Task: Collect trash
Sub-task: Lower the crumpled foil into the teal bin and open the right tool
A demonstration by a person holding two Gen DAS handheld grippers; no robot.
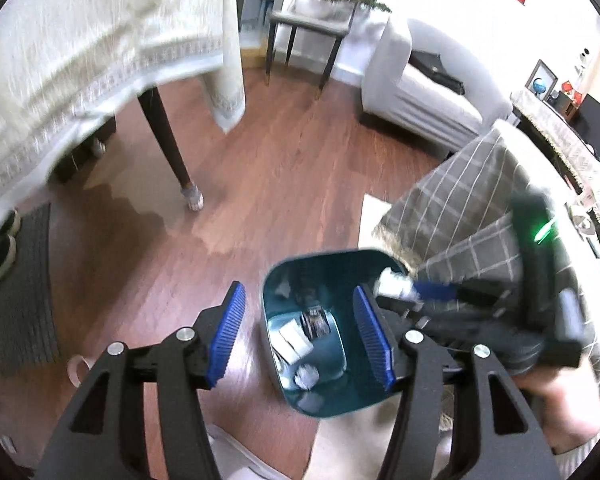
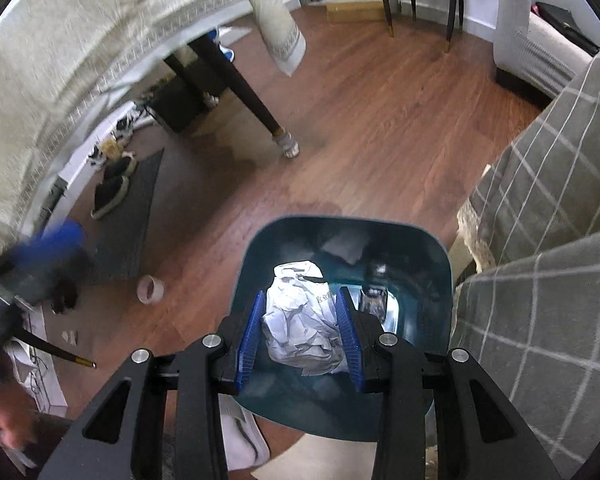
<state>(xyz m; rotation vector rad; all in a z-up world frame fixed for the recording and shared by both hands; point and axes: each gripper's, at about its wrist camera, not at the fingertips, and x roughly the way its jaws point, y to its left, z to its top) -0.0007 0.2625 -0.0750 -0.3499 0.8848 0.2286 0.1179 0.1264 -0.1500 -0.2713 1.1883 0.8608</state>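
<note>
A teal trash bin [image 1: 320,394] stands on the wood floor with several bits of trash inside; it also shows in the right wrist view [image 2: 428,248]. My right gripper [image 2: 302,330] is shut on a crumpled white paper ball [image 2: 300,320] and holds it over the bin's mouth. In the left wrist view that gripper [image 1: 416,290] reaches in from the right over the bin's rim with the paper [image 1: 392,283] in it. My left gripper [image 1: 300,338] is open and empty above the bin's left side. It shows blurred at the left edge of the right wrist view [image 2: 48,248].
A tape roll [image 2: 150,289] and paper scraps [image 2: 70,336] lie on the floor left of the bin. A cloth-covered table [image 1: 60,60] with a dark leg [image 1: 168,140] stands at the left. A checked grey blanket [image 2: 548,240] hangs close on the right. A doormat [image 2: 128,220] holds slippers.
</note>
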